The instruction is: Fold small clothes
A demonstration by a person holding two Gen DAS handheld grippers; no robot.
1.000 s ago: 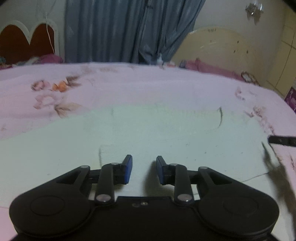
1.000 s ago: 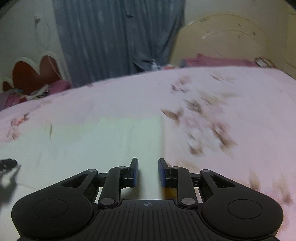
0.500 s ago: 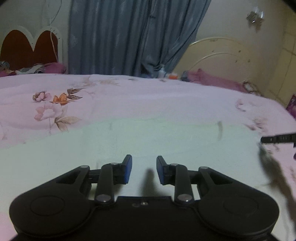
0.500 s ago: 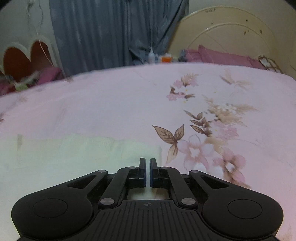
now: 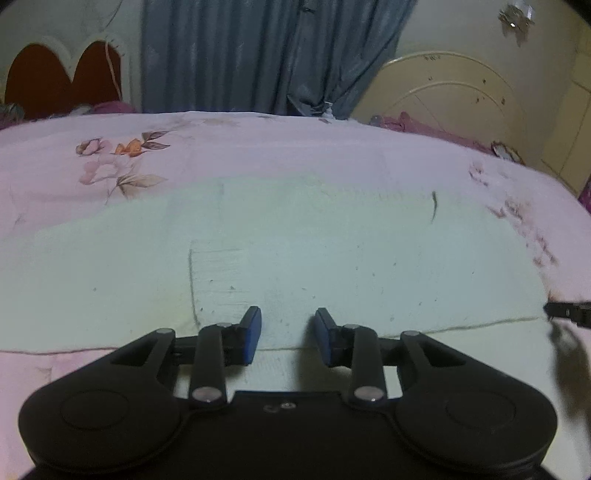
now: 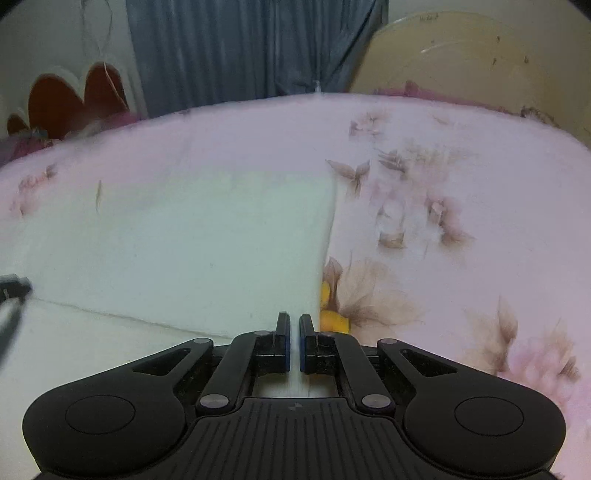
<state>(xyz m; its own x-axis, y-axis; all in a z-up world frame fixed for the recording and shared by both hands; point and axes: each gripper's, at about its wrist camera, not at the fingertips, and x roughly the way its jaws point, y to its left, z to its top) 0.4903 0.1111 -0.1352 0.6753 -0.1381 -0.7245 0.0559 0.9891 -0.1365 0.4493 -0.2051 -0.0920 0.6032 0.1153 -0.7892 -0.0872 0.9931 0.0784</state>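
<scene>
Left wrist: left gripper (image 5: 288,334) part-open, nothing between the pads, over the near hem of the pale green flat cloth (image 5: 295,258); long axis runs left-right.

Right wrist: right gripper (image 6: 294,341) closed at the cloth's (image 6: 184,240) right near corner; a hold there can't be confirmed. Pink floral bedsheet (image 6: 461,184) just right.

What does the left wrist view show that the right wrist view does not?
Only the left wrist view shows the left claw open over the pale cloth, and a wall ornament.

Only the right wrist view shows the right claw shut at the cloth's right edge, beside a yellow flower print.

Both show the pink bedsheet, blue curtain and heart-shaped headboard.
</scene>
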